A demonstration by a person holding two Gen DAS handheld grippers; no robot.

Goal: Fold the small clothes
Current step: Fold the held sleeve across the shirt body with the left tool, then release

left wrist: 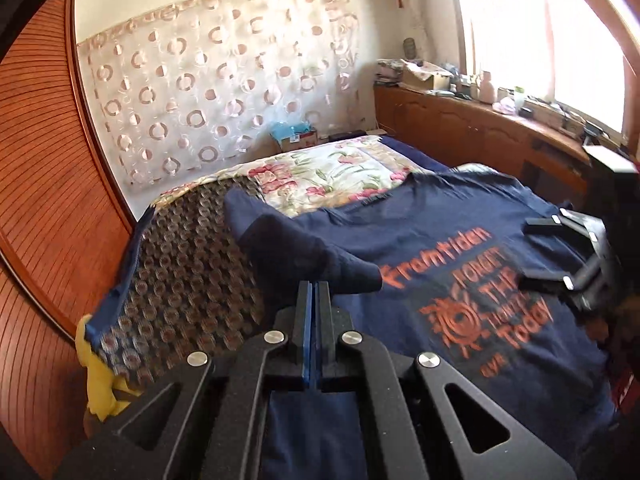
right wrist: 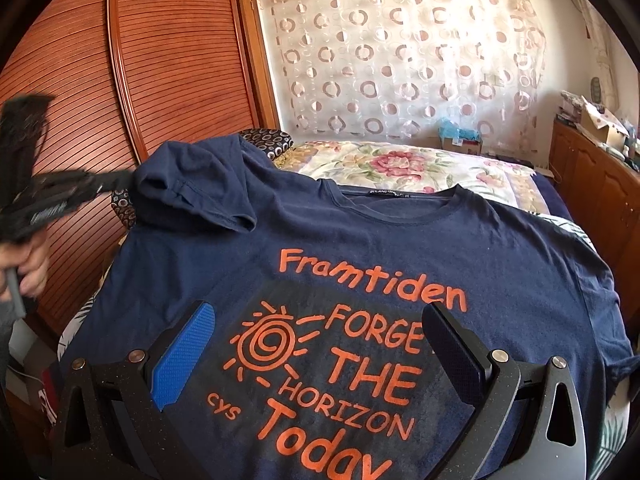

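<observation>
A: Left wrist view, notes. Left hand-held gripper [left wrist: 316, 286], black with blue pads, jaws pressed together; a fold of the navy cotton T-shirt with orange lettering [left wrist: 440, 248] is pinched at the tips. It is the sleeve [left wrist: 288, 240], lifted and drawn over toward the chest print.

B: Right wrist view agrees. Sleeve [right wrist: 192, 188] bunched and raised at the shirt's upper left, the left hand-held gripper [right wrist: 132, 178] blurred at its edge, a hand [right wrist: 28, 268] on the grip below.

A: Where does the shirt lie?

B: Spread front-up on the bed, collar toward the floral quilt in cream and pink [right wrist: 400, 164]. Print reads "Framtiden", with a spiral sun below.

A: Right hand-held gripper?

B: Right hand-held gripper [right wrist: 320, 344] has its jaws spread wide over the print, nothing between them. One blue textured pad [right wrist: 184, 356] shows on the left finger. Whether the tips touch the cloth, cannot tell.

A: Surroundings: brown slatted wooden wardrobe doors [left wrist: 44, 184] on the left, sheer curtain with ring pattern [left wrist: 216, 80] behind the bed, wooden sideboard [left wrist: 460, 132] under the window, cluttered.
</observation>
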